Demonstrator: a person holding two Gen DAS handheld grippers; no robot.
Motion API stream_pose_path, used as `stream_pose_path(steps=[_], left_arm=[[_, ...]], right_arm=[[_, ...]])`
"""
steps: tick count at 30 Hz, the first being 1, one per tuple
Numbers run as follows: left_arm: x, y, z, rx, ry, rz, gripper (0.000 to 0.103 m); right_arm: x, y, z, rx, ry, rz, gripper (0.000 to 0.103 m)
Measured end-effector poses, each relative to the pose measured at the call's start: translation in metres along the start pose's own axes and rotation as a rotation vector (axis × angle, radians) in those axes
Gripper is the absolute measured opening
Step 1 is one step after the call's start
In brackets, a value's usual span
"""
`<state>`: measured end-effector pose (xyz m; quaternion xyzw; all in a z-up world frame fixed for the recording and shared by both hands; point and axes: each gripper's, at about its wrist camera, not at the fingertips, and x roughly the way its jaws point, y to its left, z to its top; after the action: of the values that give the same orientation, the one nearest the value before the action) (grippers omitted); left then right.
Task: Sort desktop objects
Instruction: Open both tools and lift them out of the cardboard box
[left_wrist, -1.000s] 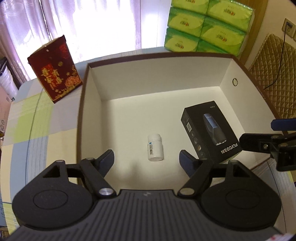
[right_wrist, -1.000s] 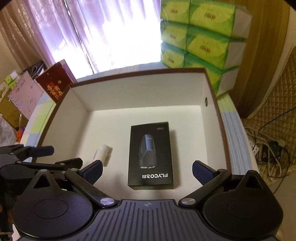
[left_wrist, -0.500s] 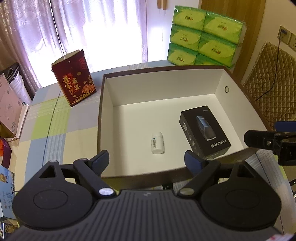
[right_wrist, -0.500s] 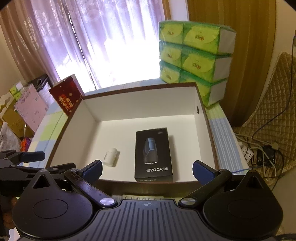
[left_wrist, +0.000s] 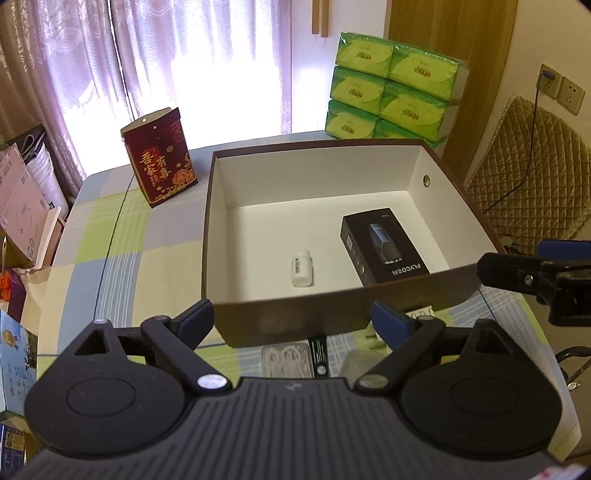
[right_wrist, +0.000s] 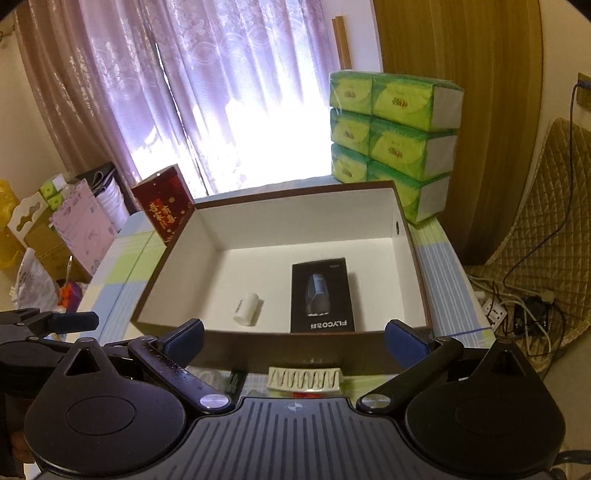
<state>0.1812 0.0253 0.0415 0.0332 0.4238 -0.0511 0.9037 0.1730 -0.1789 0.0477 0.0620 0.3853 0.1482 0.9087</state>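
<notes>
Two things already lay inside the open brown box (left_wrist: 391, 310): a small white bottle (left_wrist: 302, 266) on its side near the middle and a flat black carton (left_wrist: 384, 248) to its right, well apart. The bottle looked light, hard and apt to roll, best pinched across its body; the carton seemed stiff and light, best taken across its short sides. More small items lay on the worktop (left_wrist: 110, 258) against the box's near wall: a clear plastic packet (left_wrist: 286, 360) and a ribbed white pack (right_wrist: 304, 378), probably light and thin. The left tongs (left_wrist: 291, 319) were opening with nothing between them; the right tongs (right_wrist: 295, 336) stood apart, empty. That near wall would block low reaches; the worktop's left lay free.
</notes>
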Motion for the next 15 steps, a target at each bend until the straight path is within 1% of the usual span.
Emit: stream_pose_path(steps=[4, 15], left_arm=[[-0.012, 0.0, -0.009, -0.008, -0.007, 0.006, 0.093], [-0.033, 0.002, -0.027, -0.023, -0.007, -0.017, 0.094]], right_arm=[[-0.011, 0.004, -0.006, -0.012, -0.013, 0.003, 0.101], [-0.029, 0.004, -0.021, 0.009, -0.022, 0.008, 0.101]])
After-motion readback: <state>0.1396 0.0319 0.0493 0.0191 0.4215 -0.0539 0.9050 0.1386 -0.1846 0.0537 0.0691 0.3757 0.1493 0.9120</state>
